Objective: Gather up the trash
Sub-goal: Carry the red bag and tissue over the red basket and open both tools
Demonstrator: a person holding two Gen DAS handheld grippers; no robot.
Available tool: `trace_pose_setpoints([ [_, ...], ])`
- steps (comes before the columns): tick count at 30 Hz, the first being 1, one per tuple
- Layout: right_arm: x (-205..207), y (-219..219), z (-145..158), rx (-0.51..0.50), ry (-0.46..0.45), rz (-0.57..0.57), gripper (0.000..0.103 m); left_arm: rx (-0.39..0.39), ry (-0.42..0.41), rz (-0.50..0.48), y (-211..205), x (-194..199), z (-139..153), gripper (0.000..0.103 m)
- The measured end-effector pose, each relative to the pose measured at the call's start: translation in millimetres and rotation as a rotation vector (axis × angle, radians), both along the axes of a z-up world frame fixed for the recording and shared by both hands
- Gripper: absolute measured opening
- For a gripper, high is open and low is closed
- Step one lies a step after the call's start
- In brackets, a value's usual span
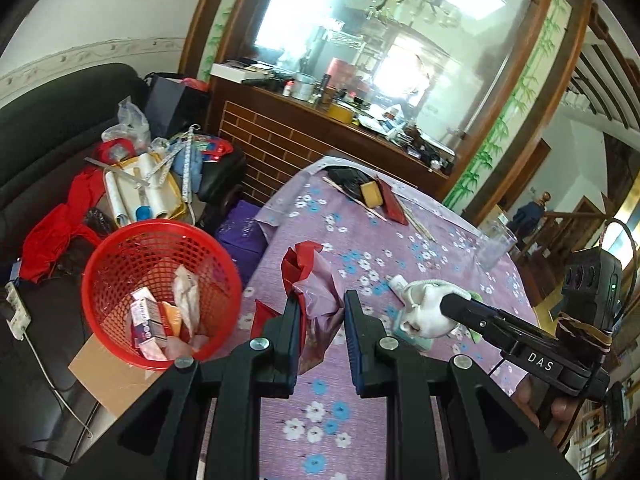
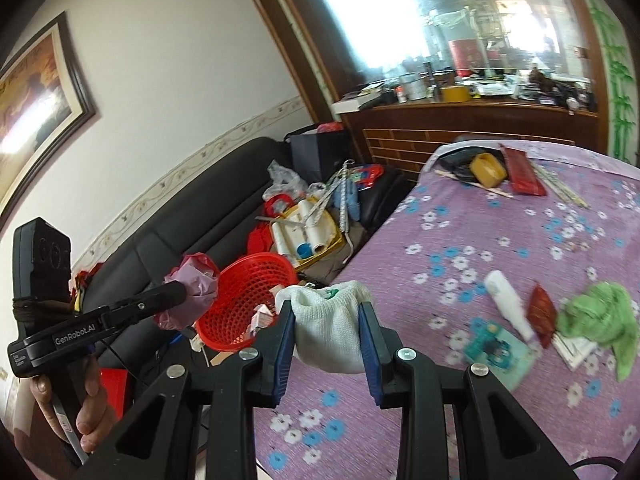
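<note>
Wide counter (image 2: 520,220) draped in a purple cloth printed with blue and white flowers, filling the right of both views, with a black sofa (image 2: 192,216) heaped with clutter just past its left edge. Below that left edge, a red mesh basket (image 1: 160,264) already partly filled: a small carton, crumpled paper and wrappers inside, so collecting judged well under way. Left claw (image 1: 322,322) closed most of the way on a crumpled pink and red plastic bag (image 1: 316,280), held just inside the counter's left edge and close beside the basket. Right claw (image 2: 326,322) closed on a bunched white cloth (image 2: 328,320) with a trace of green, pinched between its blue pads near the same left edge, basket just beyond it. Left to gather, toward the counter's near right side: a green rag (image 2: 600,320), a white tube (image 2: 508,300), a small red packet (image 2: 541,312) and a teal card or pack (image 2: 498,350), all lying close together. At the far edge, a yellow block (image 2: 486,170), a red pouch (image 2: 522,174) and thin sticks beside a dark item; whether trash or not, impossible to tell. Clear drinking glass (image 1: 494,242) near the right edge, seen from the left view. Likely next: dropping both held pieces into the basket, then returning for the near cluster.
</note>
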State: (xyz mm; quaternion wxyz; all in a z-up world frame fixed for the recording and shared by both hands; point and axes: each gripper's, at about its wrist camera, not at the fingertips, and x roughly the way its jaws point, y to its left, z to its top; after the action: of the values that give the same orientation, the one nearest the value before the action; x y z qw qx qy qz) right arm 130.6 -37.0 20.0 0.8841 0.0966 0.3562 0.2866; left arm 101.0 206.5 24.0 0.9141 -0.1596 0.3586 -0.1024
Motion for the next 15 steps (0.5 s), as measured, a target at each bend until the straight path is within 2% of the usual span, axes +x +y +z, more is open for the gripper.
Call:
trace_pose_setpoints([
  [15, 30, 71, -13, -0.016, 0.039, 0.117, 0.033, -0.015, 0.039, 0.102, 58, 11, -20, 0.021],
])
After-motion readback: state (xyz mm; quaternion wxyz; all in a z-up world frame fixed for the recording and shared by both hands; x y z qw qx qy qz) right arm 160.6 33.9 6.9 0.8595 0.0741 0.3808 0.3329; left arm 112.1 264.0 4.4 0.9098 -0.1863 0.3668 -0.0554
